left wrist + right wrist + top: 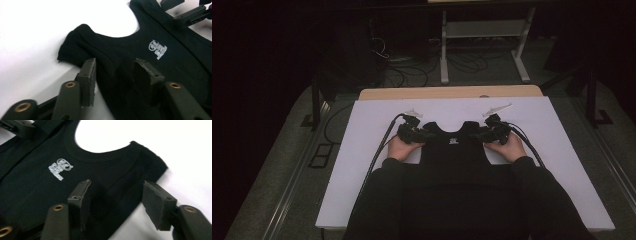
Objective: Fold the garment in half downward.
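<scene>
High view: a black sleeveless top lies flat on the white table cover, centred between the left and right edges and reaching toward the near edge, where the person's dark sleeves overlap its lower part. The neckline faces the far edge. A small white printed logo sits just below the neckline.

Left gripper view: the left shoulder strap lies flat on the white surface, its cut end toward the far edge. The logo is legible as white print, but its text is too small to read. The left gripper has its jaws spread, one pad on each side of the strap's armhole edge; the fabric lies between the pads without being pinched. In the high view the left gripper rests at the top's left shoulder, held by the left hand.

Right gripper view: the right shoulder strap lies flat, and the right gripper has its jaws spread over the strap's outer edge, one pad above the fabric and the other above the bare white cover. No fabric is gripped. In the high view the right gripper sits at the right shoulder, held by the right hand.

Each gripper's cable trails toward the near edge. The wooden table edge shows beyond the cover's far edge.
</scene>
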Motion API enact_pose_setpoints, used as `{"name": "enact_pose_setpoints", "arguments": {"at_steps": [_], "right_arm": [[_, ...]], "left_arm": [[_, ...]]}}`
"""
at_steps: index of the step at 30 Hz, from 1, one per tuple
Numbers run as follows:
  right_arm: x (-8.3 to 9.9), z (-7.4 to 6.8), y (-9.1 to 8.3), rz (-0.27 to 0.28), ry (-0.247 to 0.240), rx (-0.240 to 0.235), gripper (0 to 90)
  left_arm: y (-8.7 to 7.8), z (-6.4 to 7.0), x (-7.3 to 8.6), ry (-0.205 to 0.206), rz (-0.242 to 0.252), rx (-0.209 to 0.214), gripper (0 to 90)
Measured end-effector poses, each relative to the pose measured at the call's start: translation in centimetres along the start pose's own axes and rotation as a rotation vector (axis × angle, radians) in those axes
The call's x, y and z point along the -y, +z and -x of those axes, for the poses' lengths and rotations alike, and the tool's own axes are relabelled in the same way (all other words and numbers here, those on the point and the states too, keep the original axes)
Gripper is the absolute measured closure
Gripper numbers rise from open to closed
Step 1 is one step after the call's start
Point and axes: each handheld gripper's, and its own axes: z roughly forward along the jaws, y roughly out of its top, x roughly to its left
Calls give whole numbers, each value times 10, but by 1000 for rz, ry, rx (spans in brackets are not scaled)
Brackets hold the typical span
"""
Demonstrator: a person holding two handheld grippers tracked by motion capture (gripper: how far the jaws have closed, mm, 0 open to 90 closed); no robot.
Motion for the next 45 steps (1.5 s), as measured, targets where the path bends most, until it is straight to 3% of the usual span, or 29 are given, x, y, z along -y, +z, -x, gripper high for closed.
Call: {"name": "enact_pose_setpoints", "arguments": {"at_steps": [3, 6, 9, 12, 15, 20, 27, 35, 45], "right_arm": [[-1, -7, 1, -5, -34, 23, 542], [0, -9, 1, -5, -36, 14, 592], [-1, -11, 1, -10, -24, -30, 779], [-1, -13, 2, -12, -26, -41, 811], [-2, -14, 1, -17, -33, -37, 821], [-3, -9, -8, 4, 15, -70, 824], [-8, -13, -21, 20, 8, -66, 824], [-11, -24, -38, 61, -25, -59, 824], [-12, -34, -54, 109, -20, -57, 824]], "left_arm": [[0, 0, 0, 18, -12, -6, 631], [1, 1, 0, 16, -7, -5, 660], [1, 1, 0, 26, -15, -4, 739], [0, 2, -1, 35, -26, 1, 783], [-1, 4, -3, 38, -29, -6, 840], [-8, 5, -7, 61, -33, -13, 861], [-23, 10, -14, 65, 4, -6, 862], [-38, 23, -19, 87, 7, -10, 862], [-58, 35, -28, 112, 37, -19, 862]]}}
